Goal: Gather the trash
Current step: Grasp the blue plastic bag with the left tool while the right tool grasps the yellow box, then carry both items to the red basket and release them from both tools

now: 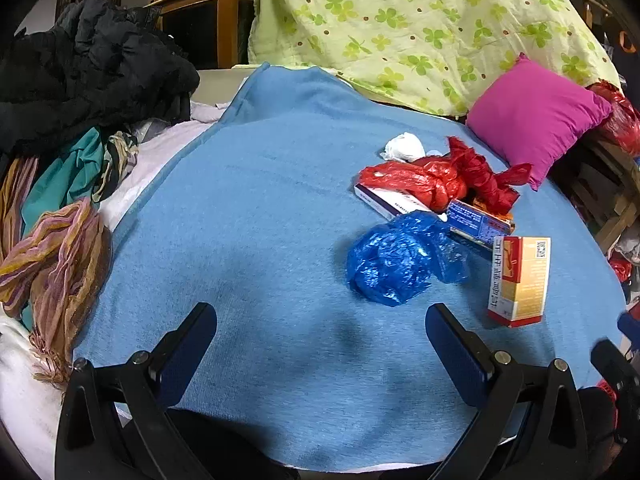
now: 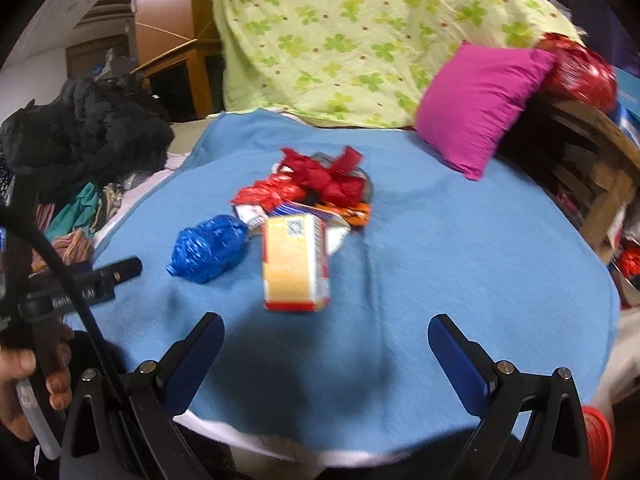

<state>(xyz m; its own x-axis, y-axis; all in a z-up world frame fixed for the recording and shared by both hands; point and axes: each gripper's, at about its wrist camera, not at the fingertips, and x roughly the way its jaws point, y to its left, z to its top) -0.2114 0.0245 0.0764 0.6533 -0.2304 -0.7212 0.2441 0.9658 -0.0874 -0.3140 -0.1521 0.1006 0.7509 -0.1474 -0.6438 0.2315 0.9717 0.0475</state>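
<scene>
Trash lies in a heap on a blue blanket (image 1: pixel 260 220): a crumpled blue plastic bag (image 1: pixel 394 258), red plastic bags (image 1: pixel 440 180), a white paper wad (image 1: pixel 404 147), flat medicine boxes (image 1: pixel 478 222) and a yellow-and-red carton (image 1: pixel 520 280). My left gripper (image 1: pixel 320 344) is open and empty, short of the blue bag. In the right wrist view the carton (image 2: pixel 294 264) lies just ahead of my open, empty right gripper (image 2: pixel 326 350), with the blue bag (image 2: pixel 208 250) to its left and the red bags (image 2: pixel 320 184) behind. The left gripper's finger (image 2: pixel 116 274) shows at the left.
A magenta cushion (image 1: pixel 536 120) and a green-flowered quilt (image 1: pixel 420 20) lie at the back. Dark clothes (image 1: pixel 88 68) and striped scarves (image 1: pixel 60 260) are piled on the left. A wooden frame (image 2: pixel 592 168) with a red bag (image 2: pixel 580 72) stands at the right. A red object (image 2: pixel 598 440) sits at the lower right.
</scene>
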